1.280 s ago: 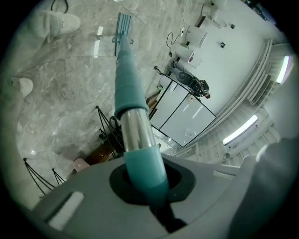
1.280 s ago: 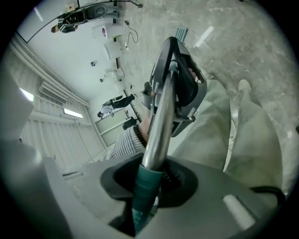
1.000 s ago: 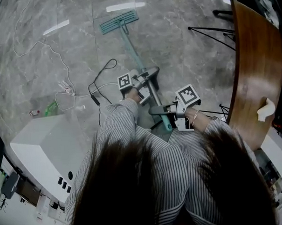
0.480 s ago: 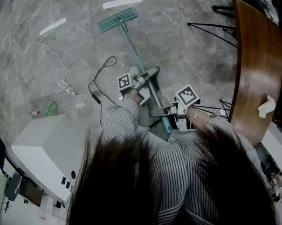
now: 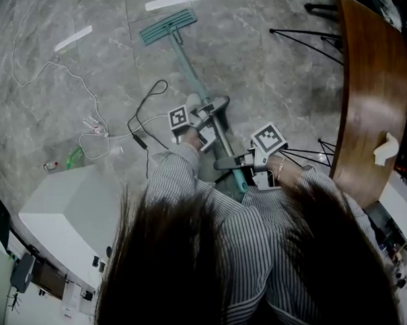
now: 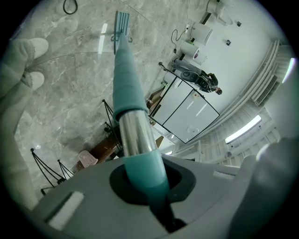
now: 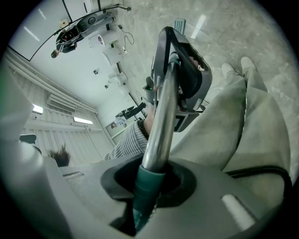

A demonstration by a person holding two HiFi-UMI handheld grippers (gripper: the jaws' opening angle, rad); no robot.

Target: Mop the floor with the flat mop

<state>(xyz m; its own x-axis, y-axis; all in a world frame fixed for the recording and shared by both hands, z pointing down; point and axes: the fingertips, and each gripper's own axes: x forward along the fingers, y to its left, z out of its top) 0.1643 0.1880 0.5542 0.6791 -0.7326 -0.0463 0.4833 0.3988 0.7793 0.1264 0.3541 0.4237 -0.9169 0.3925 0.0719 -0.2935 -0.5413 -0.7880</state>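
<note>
A flat mop with a teal head (image 5: 168, 26) lies flat on the grey marble floor (image 5: 267, 75), its teal and steel pole (image 5: 193, 78) running back to me. My left gripper (image 5: 215, 114) is shut on the pole at mid-height; its own view shows the pole (image 6: 133, 135) passing through the jaws toward the mop head (image 6: 121, 23). My right gripper (image 5: 232, 162) is shut on the pole near its upper teal end (image 7: 147, 186), below the left gripper (image 7: 182, 74).
A curved wooden table (image 5: 372, 97) with a tissue (image 5: 385, 149) stands at the right, thin black tripod legs (image 5: 299, 40) beside it. Cables (image 5: 144, 110) and small litter (image 5: 72, 157) lie at the left by a white cabinet (image 5: 64, 218). My shoes (image 6: 32, 60) stand near the pole.
The mop head has slid slightly farther away and left across the floor. Both grippers keep their hold on the pole.
</note>
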